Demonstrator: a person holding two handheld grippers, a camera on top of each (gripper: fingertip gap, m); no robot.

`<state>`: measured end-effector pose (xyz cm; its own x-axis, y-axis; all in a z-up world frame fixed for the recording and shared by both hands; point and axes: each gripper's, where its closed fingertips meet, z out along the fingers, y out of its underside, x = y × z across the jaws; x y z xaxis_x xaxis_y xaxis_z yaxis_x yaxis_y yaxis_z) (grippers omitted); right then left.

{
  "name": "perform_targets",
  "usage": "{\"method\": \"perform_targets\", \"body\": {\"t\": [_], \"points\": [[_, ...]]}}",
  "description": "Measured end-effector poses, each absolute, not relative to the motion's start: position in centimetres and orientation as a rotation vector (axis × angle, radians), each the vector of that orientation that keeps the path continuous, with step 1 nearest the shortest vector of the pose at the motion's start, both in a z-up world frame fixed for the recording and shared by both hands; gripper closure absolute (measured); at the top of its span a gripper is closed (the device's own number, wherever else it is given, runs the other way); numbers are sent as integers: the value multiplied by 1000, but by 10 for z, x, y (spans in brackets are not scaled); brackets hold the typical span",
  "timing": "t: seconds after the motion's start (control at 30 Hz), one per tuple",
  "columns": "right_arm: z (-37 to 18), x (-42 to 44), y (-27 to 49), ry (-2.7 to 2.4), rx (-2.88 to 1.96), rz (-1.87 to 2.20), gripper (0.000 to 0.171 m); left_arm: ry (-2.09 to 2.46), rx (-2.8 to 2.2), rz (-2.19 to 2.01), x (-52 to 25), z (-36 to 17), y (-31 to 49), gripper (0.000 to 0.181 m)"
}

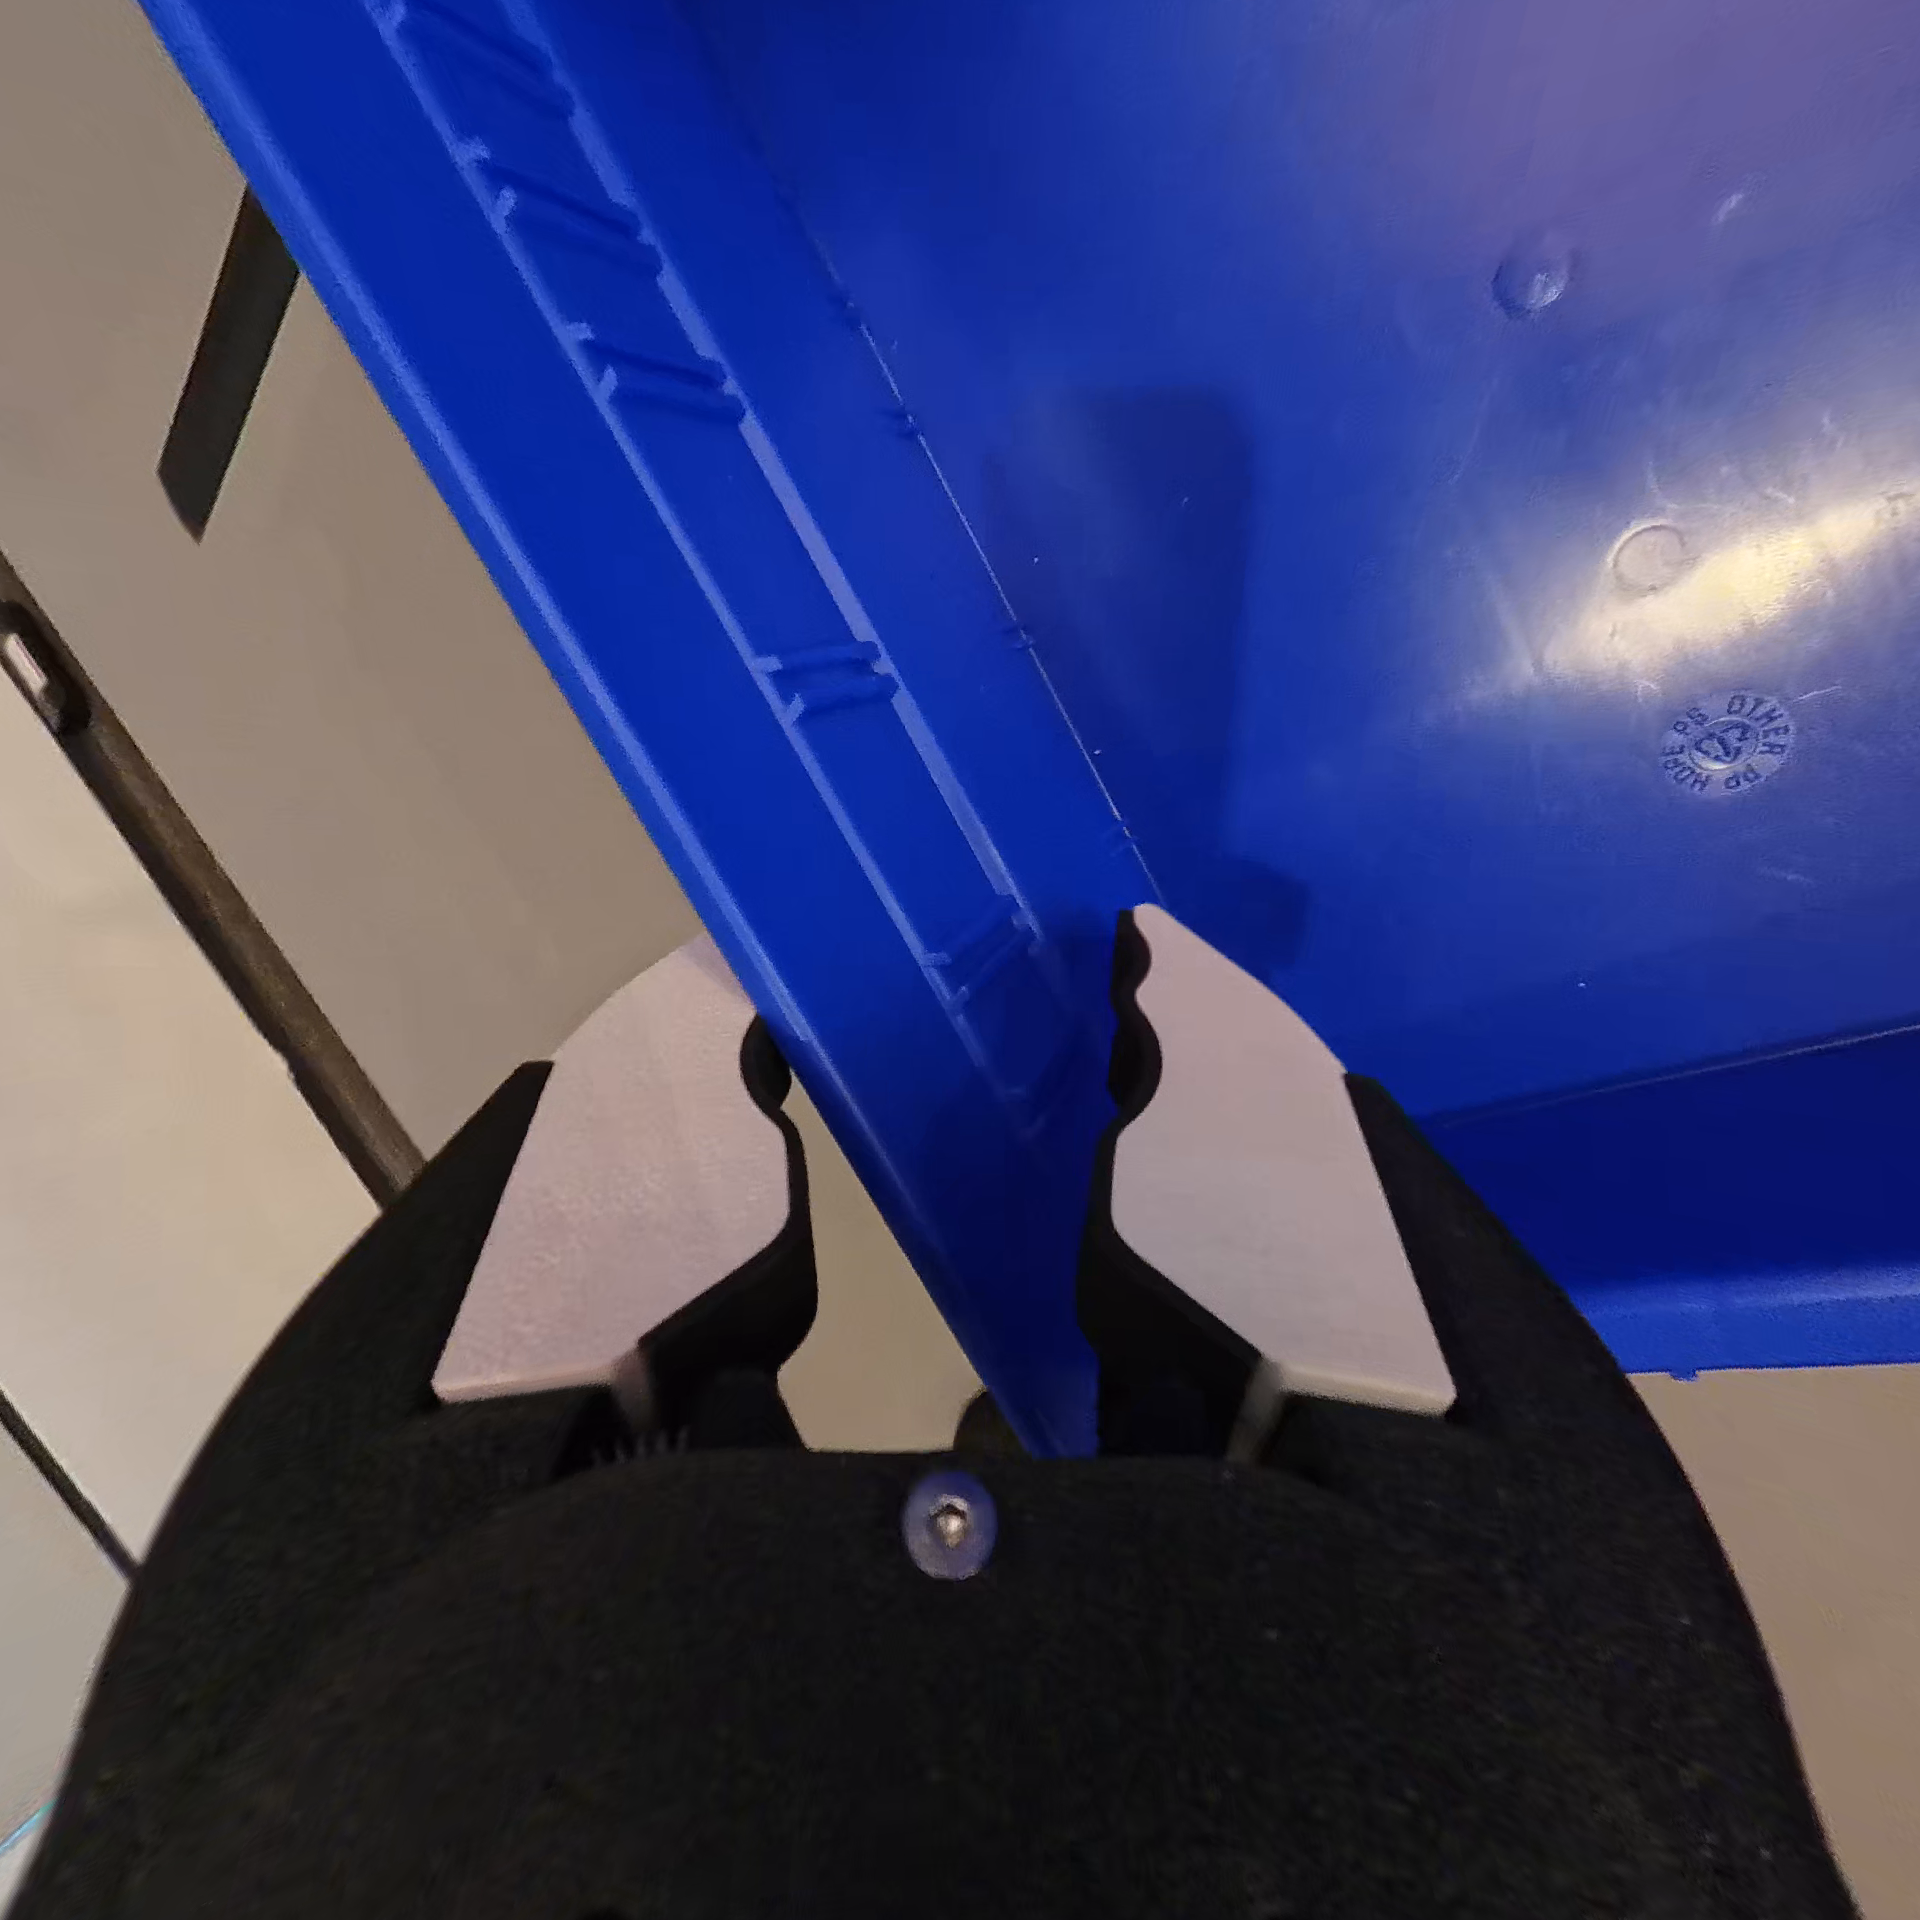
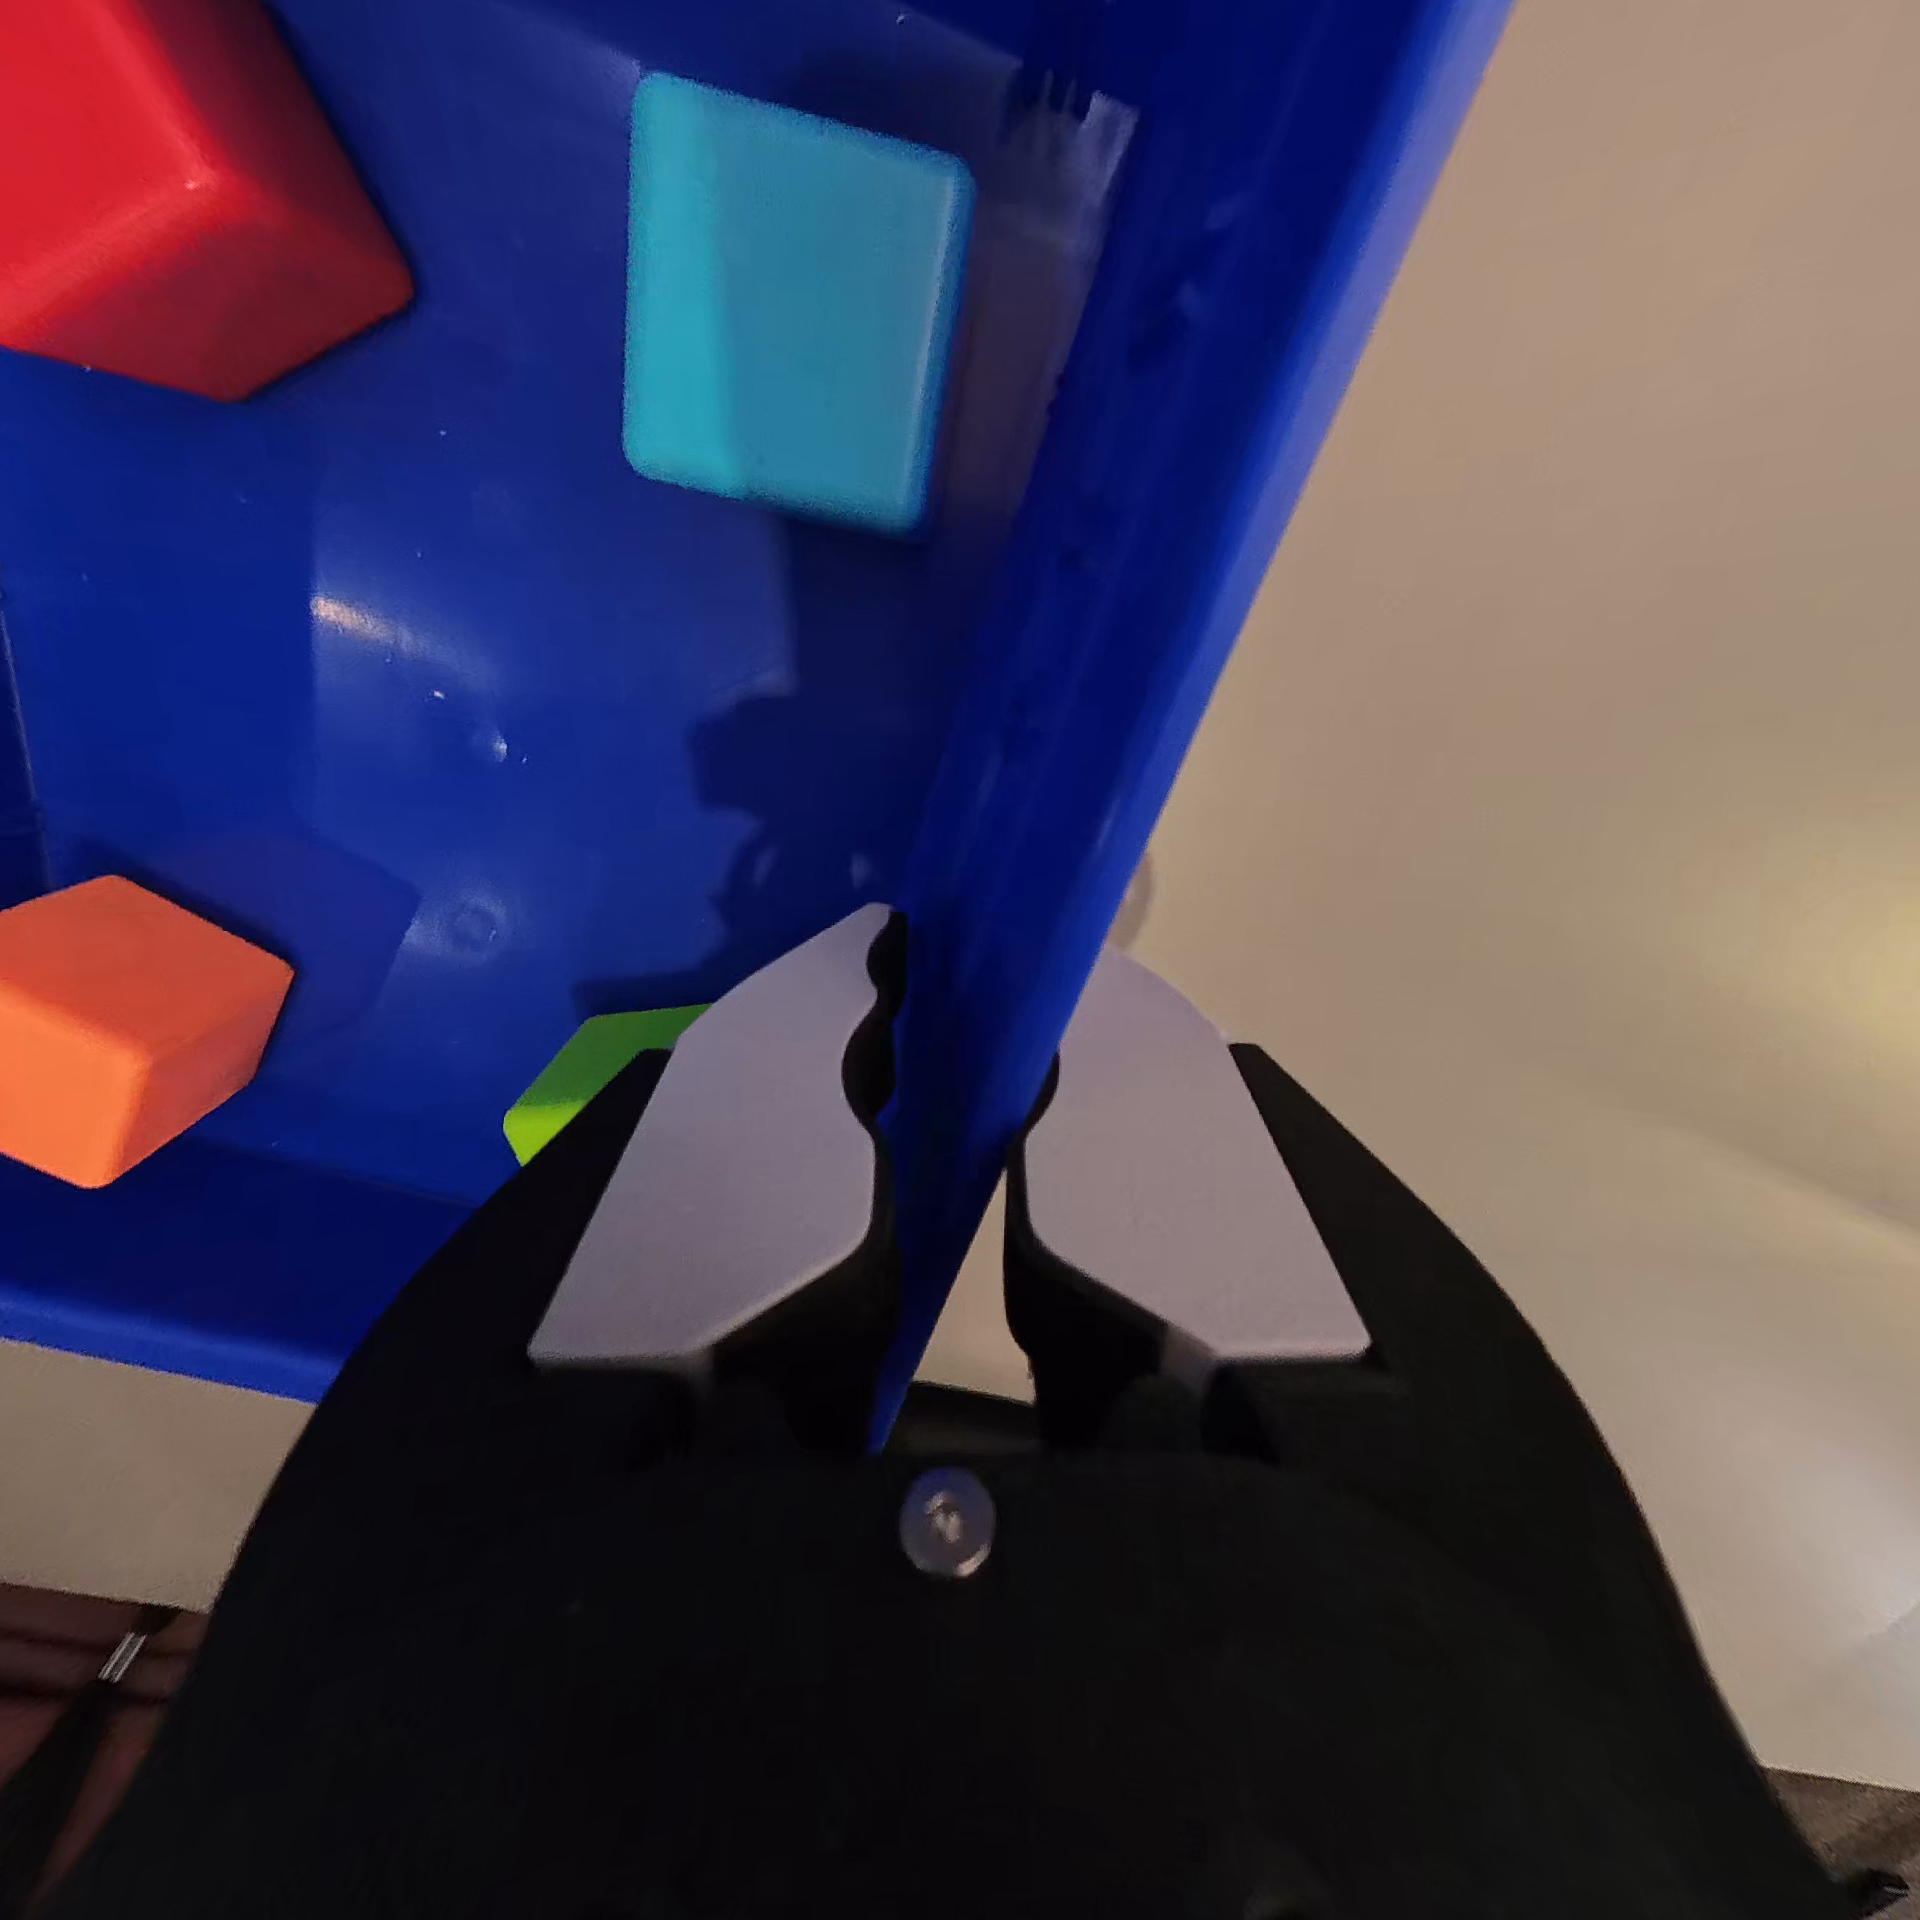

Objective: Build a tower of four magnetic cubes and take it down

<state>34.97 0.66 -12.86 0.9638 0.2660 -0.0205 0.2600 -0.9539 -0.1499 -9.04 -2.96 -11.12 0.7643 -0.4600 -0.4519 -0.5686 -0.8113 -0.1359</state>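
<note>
A blue plastic bin (image 1: 1351, 520) fills both views. My left gripper (image 1: 940, 997) is shut on the bin's left wall, one finger outside and one inside. My right gripper (image 2: 987, 987) is shut on the bin's right wall (image 2: 1143, 520) the same way. Inside the bin, in the right wrist view, lie a red cube (image 2: 156, 187), a teal cube (image 2: 790, 301), an orange cube (image 2: 125, 1029) and a green cube (image 2: 592, 1070), which my finger partly hides. The left wrist view shows only bare bin floor.
A pale beige table (image 2: 1558, 831) lies under and around the bin. A dark strip (image 1: 223, 374) and a thin black rod (image 1: 208, 914) show at the left of the left wrist view. About 45 cm separates my left fingertips from my right. The red cube (image 2: 156, 187) lies around 12 cm away from my right fingertips.
</note>
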Motion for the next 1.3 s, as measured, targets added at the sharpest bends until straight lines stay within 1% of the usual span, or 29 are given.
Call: {"method": "perform_targets", "body": {"t": [0.13,0.2,0.23,0.33,0.43,0.5,0.67,0.8,0.9,1.07,1.2,1.3], "points": [[-129,348,6,-335,-3015,136,152,874,-2667,651,-80,-113,-32,112],[-131,351,8,-314,-3041,99,152,909,-2658,651,-78,-113,-33,109],[-133,352,7,-312,-3061,87,152,915,-2666,610,-76,-113,-34,110],[-135,346,4,-252,-3107,180,162,932,-2706,357,-69,-108,-40,117],[-135,346,4,-247,-3115,281,163,912,-2623,116,-63,-78,-43,118],[-135,349,5,-280,-3118,295,163,877,-2536,42,-66,-51,-45,118],[-134,368,0,-309,-3137,340,164,815,-2360,46,-96,10,-68,121],[-124,388,-14,-337,-3164,326,164,684,-2284,43,-136,44,-88,124],[-97,397,-22,-362,-3164,305,164,541,-2266,54,-175,58,-99,125],[-16,380,-21,-401,-3130,223,165,328,-2247,39,-225,66,-107,129],[38,311,-10,-576,-3082,140,165,234,-2270,47,-249,62,-108,130],[54,231,5,-741,-3020,139,165,187,-2286,78,-265,57,-108,131]]}}
